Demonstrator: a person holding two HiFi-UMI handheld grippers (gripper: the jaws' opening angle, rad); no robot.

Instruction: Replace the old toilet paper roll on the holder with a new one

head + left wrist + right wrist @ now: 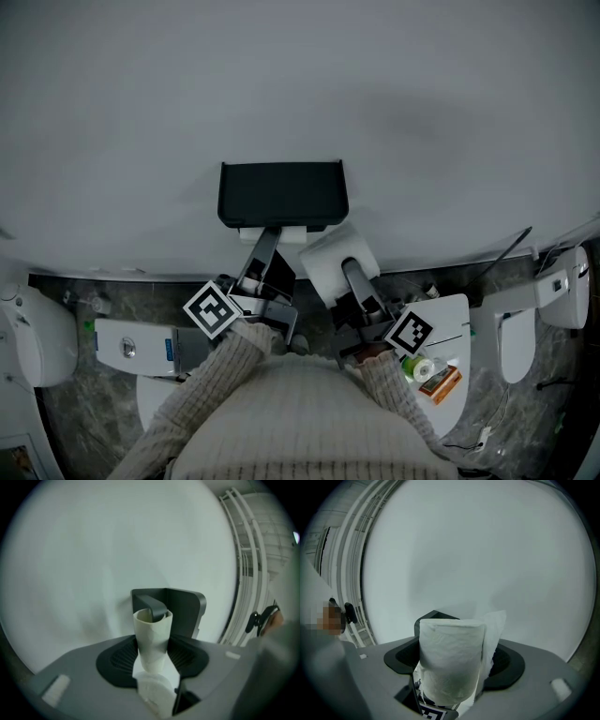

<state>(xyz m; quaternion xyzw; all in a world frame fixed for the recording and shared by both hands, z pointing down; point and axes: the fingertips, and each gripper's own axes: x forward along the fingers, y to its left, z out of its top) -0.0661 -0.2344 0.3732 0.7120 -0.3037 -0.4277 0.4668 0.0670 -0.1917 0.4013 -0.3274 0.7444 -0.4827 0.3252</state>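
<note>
At the far wall, centre: black holder (281, 192). Old roll (152, 637) is down to little more than a cardboard core. Its far end is at the holder's arm (152, 605). The arm tip looks to sit in the tube mouth; can't tell how deep. Left gripper (153, 677) is clamped on the near part of that core, and the tube is visibly pinched in there. Right gripper (449, 691) is closed round the new roll (450, 658), held on the near side of the holder's right end, with the loose sheet tail (494, 632) standing up on the roll's right.

Handling, my read:
- **Core:** near weightless thin card that crushes under jaw pressure, as the pinch shows. That's fine for scrap, but a flattened tube may bind on the arm. Squeeze lightly and pull straight along the arm.
- **New roll:** light, soft and compressible, with a grippy surface. The outer wraps can slide or unwind, and the tail can snag.
- **Where to grip it:** across the wound body at mid-length, as it is held now. Grip just firm enough to dent it, and keep the bore round and clear so it threads onto the arm.
- **Fragility:** nothing to worry about beyond tearing paper.
</note>
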